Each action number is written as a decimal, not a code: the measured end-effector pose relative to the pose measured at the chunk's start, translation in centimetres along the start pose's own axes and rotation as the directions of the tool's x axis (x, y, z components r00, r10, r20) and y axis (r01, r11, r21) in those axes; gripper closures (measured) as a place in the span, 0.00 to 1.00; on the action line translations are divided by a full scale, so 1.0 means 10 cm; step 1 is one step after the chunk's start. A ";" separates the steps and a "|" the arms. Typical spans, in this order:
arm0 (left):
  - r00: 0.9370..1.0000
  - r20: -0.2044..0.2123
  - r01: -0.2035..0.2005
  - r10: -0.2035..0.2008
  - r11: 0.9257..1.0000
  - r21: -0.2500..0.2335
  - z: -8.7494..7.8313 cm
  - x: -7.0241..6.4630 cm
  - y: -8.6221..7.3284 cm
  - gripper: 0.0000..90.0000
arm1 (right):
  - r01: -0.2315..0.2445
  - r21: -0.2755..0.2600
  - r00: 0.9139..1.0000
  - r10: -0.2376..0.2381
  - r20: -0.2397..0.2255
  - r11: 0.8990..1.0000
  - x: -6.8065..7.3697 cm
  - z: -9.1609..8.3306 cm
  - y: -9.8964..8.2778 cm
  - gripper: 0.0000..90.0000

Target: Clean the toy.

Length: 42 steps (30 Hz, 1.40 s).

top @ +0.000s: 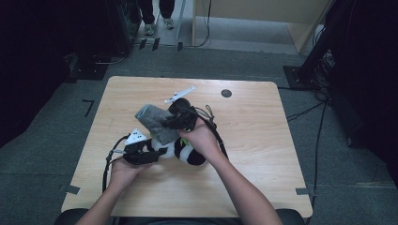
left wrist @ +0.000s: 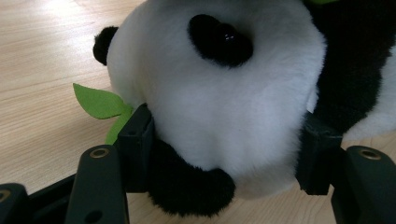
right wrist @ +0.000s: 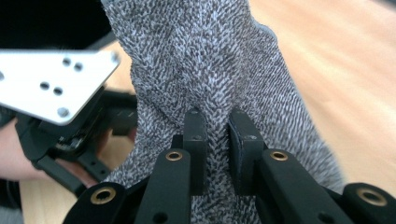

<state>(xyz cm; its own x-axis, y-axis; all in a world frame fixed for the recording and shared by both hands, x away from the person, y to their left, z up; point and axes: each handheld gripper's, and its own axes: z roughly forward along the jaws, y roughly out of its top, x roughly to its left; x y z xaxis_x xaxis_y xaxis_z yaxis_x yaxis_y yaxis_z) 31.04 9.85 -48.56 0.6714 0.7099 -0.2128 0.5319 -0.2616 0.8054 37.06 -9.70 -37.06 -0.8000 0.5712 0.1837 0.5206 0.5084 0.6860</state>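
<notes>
On table [top: 263, 140], fluffy black-and-white panda [left wrist: 219, 107]

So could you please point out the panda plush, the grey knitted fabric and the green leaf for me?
panda plush [left wrist: 224, 107], left gripper view, on its white face.
grey knitted fabric [right wrist: 219, 60], right gripper view, above the jaws.
green leaf [left wrist: 98, 101], left gripper view, on the blade.

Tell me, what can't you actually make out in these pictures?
- High view: most of the panda toy, behind the grey knit fabric and the right hand.
- Left gripper view: the panda's body, cut off by the edges.
- Right gripper view: the fabric's full shape, too close to tell.
</notes>
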 end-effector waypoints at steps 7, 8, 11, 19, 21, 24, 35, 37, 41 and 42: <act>1.000 -0.013 -0.022 0.022 0.999 0.028 0.01 -0.01 -0.01 0.39 | 0.018 0.086 1.000 -0.015 -0.026 0.996 0.10 0.36 -0.19 0.89; 1.000 -0.014 -0.023 0.024 0.999 0.030 0.01 -0.01 -0.01 0.40 | 0.028 0.091 0.999 -0.026 -0.018 0.995 0.11 0.35 -0.19 0.89; 1.000 -0.014 -0.017 0.017 0.999 0.037 0.02 -0.02 0.00 0.41 | 0.078 0.099 0.997 -0.079 0.009 0.992 0.10 0.32 -0.19 0.90; 1.000 -0.005 -0.002 0.002 0.999 0.037 0.02 -0.01 0.02 0.41 | 0.077 0.069 0.997 -0.078 0.018 0.995 -0.04 0.22 -0.25 0.90; 1.000 -0.002 0.001 -0.001 0.999 0.039 0.02 0.00 0.02 0.41 | 0.067 0.062 0.996 -0.070 0.046 0.996 -0.08 0.17 -0.25 0.90; 1.000 -0.002 -0.006 0.006 0.999 0.041 0.02 0.00 0.02 0.41 | 0.028 0.057 0.995 -0.034 0.093 0.998 -0.21 0.08 -0.29 0.90; 1.000 0.005 0.008 -0.008 0.999 0.035 0.02 0.00 0.01 0.41 | -0.036 0.012 0.979 0.033 0.202 0.999 -0.54 -0.10 -0.48 0.91; 1.000 0.004 0.004 -0.004 0.999 0.038 0.02 0.01 0.01 0.41 | -0.053 -0.014 0.978 0.054 0.200 0.999 -0.53 -0.19 -0.45 0.91; 1.000 0.007 0.018 -0.018 0.999 0.034 0.02 0.01 0.02 0.40 | -0.058 -0.099 0.984 0.073 0.162 0.993 -0.46 -0.47 -0.39 0.91; 1.000 0.006 0.021 -0.021 0.999 0.033 0.02 0.01 0.02 0.40 | -0.047 -0.120 0.987 0.064 0.147 0.992 -0.41 -0.56 -0.36 0.91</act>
<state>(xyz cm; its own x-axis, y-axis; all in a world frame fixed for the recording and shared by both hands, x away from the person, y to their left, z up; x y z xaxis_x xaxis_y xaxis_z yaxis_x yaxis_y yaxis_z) 31.34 9.76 -48.51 0.6635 0.7110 -0.2330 0.5624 -0.2686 0.7820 36.82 -17.45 -36.37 -0.7122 0.6913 0.1220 0.5178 0.4001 0.7561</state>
